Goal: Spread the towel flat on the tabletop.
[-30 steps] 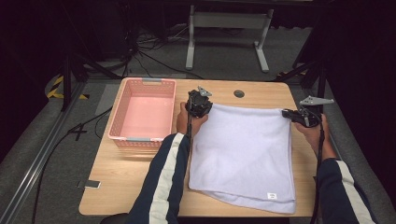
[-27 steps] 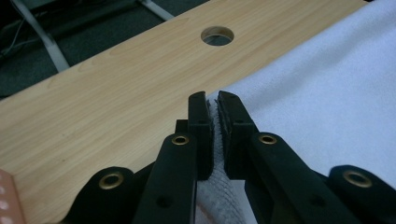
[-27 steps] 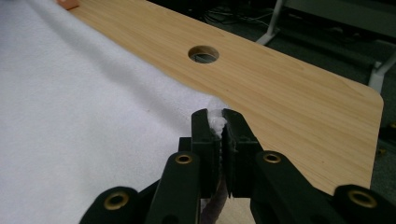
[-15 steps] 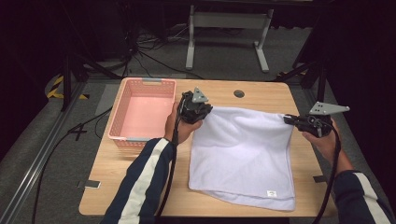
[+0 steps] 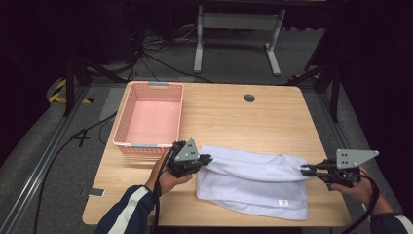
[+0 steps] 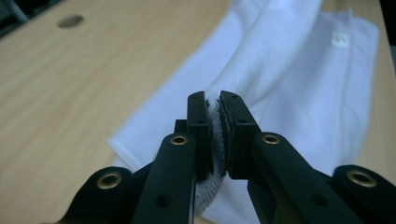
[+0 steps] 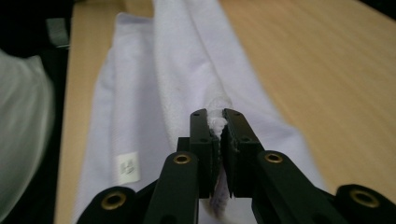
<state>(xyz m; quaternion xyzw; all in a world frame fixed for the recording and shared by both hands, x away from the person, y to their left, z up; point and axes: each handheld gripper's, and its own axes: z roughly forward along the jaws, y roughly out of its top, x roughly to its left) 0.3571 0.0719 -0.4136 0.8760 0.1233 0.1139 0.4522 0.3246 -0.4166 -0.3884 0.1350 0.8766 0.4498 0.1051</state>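
Item one, far left of the wooden table (image 5: 229, 117): a pink basket (image 5: 148, 119), slotted walls, standing on the table's back-left part, nothing to be seen inside it. Item two, on the near-left edge of the table: a small dark flat object (image 5: 96, 192), too small to identify. Item three: my left gripper (image 5: 207, 159), held in my left hand (image 5: 168, 178) just in front of the basket, its jaws drawn narrow and clamped on the left corner of the white towel (image 5: 253, 183); in the left gripper view that gripper (image 6: 213, 100) has a tuft of towel (image 6: 299, 84) pinched between its pads. Item four: the towel itself, lying on the near half of the table, its upper layer raised into a ridge stretched between my two grippers, the lower layer flat beneath with a small label (image 5: 282, 202) near the front edge. Item five, far right: my right gripper (image 5: 304, 170), at the table's right edge, jaws likewise narrow and gripping the towel's right corner; the right gripper view shows this gripper (image 7: 215, 114) with cloth (image 7: 187, 56) bunched between the pads.
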